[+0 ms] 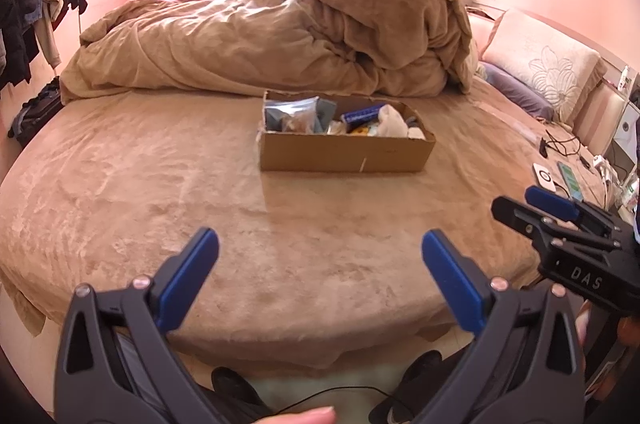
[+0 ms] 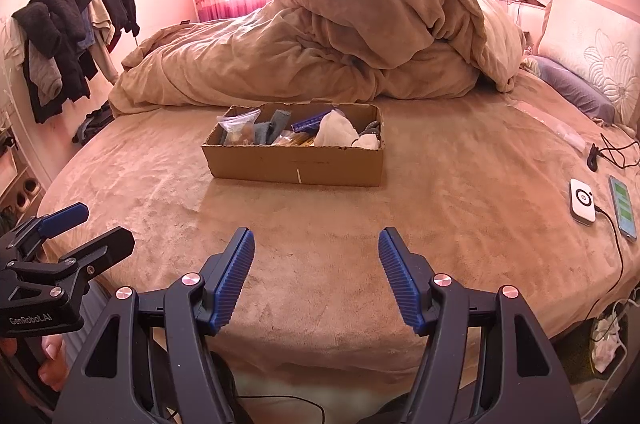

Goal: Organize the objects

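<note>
A shallow cardboard box [image 1: 344, 152] [image 2: 296, 164] sits in the middle of the bed, filled with several small items: a clear zip bag [image 2: 240, 122], a blue packet [image 2: 308, 122], grey cloth [image 2: 272, 128] and a white bundle [image 2: 336, 132]. My left gripper [image 1: 320, 248] is open and empty, held over the near edge of the bed, well short of the box. My right gripper [image 2: 316, 248] is open and empty, also near the front edge. Each gripper shows in the other's view, the right one [image 1: 532, 208] and the left one [image 2: 96, 228].
A heaped tan duvet [image 2: 340, 36] lies behind the box. A phone [image 2: 622, 206], a white charger puck [image 2: 582, 202] and cables lie at the bed's right edge. Pillows [image 2: 592, 64] stand at the right. Clothes [image 2: 72, 36] hang at the left.
</note>
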A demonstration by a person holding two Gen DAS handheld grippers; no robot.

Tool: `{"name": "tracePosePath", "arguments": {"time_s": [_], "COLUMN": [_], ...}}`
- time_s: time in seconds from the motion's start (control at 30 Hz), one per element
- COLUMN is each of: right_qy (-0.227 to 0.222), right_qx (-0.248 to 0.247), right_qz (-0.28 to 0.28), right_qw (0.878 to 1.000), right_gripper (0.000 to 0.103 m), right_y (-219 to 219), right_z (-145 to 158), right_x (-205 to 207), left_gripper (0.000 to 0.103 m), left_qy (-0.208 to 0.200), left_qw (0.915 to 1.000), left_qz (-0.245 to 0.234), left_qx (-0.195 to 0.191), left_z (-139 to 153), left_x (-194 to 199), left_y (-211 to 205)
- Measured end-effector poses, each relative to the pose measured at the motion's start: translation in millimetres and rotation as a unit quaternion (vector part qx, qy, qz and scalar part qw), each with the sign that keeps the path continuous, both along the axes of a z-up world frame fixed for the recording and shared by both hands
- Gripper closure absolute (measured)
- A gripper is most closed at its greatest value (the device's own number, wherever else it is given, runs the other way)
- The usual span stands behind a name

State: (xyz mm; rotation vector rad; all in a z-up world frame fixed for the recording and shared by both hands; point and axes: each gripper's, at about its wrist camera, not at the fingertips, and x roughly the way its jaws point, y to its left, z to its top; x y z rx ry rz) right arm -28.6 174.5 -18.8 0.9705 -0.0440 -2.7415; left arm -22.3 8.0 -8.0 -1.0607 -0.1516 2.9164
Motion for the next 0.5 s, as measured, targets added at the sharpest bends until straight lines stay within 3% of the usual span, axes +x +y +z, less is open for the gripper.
{"name": "tracePosePath", "arguments": {"time_s": [0.5], "right_qy": [-0.001], "right_qx": [0.004], "right_qz": [-0.001], "right_qw": [1.000], "right_gripper": [0.035], "right_y": [-1.2], "right_z": [-0.1], "right_x": [-0.6], "left_gripper": [0.000], "left_qy": [0.000], "left_qw": [0.9999], "left_qz": [0.005], "left_qx": [0.010], "left_z": [-1.6], "left_x": [-0.4], "left_y": [-7.0]}}
